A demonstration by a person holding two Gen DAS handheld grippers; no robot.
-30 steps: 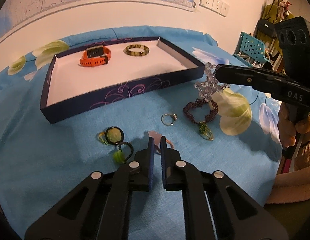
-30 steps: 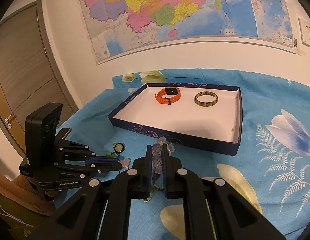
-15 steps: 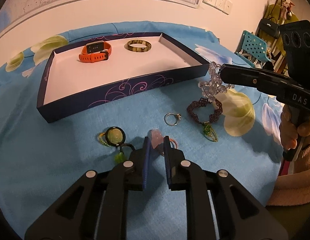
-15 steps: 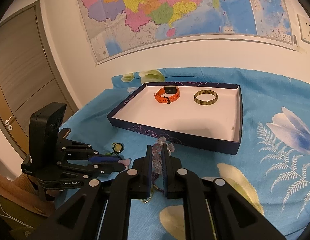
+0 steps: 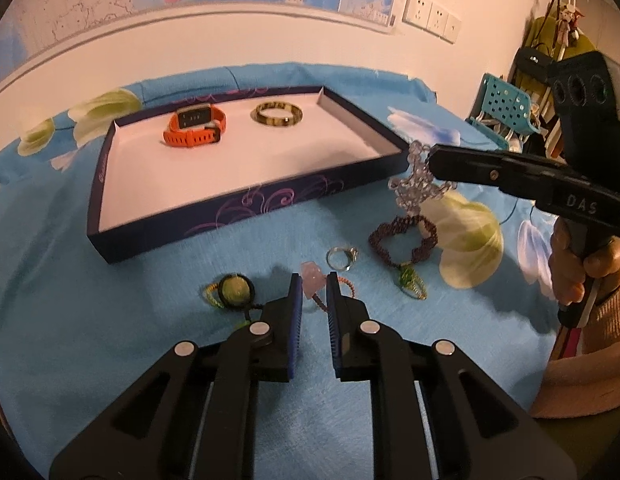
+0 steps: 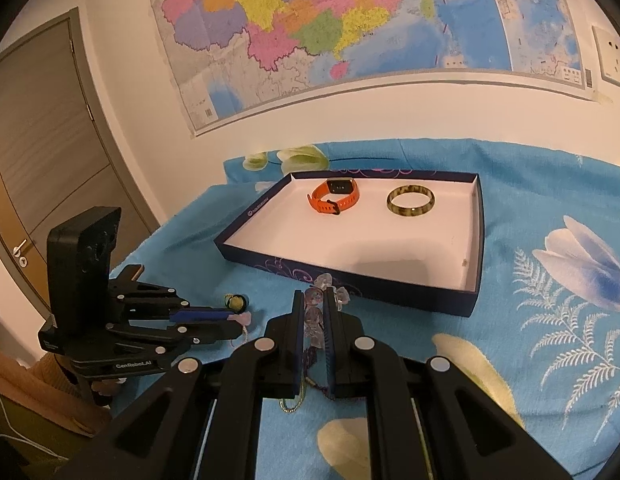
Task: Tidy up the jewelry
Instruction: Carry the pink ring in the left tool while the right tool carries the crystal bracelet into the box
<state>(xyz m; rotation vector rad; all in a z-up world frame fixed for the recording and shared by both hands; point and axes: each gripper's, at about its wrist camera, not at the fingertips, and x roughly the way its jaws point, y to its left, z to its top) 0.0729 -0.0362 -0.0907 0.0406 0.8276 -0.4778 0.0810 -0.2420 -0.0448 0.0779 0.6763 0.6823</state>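
Note:
My left gripper [image 5: 313, 289] is shut on a pink stone pendant [image 5: 312, 276] with an orange cord, low over the blue cloth. From the right wrist view the left gripper [image 6: 235, 317] shows the pink stone [image 6: 243, 317] at its tip. My right gripper [image 6: 313, 302] is shut on a clear bead bracelet [image 6: 312, 312]. In the left wrist view that clear bead bracelet [image 5: 416, 184] hangs from the right gripper [image 5: 431, 157], just off the tray's near right corner. The dark blue tray [image 5: 246, 210] holds an orange watch [image 5: 194, 128] and a green-yellow bangle [image 5: 276, 114].
On the cloth near the tray lie a silver ring [image 5: 341, 258], a dark purple bead bracelet [image 5: 402, 236] with a green charm, and a round green pendant [image 5: 234, 290] on a black cord. A person's hand [image 5: 578, 272] holds the right gripper's handle. A teal basket [image 5: 506, 110] stands at the far right.
The left gripper's jaws parted a little and the pink stone, earlier just beyond the fingertips, now sits between them. The right gripper kept still with the clear beads.

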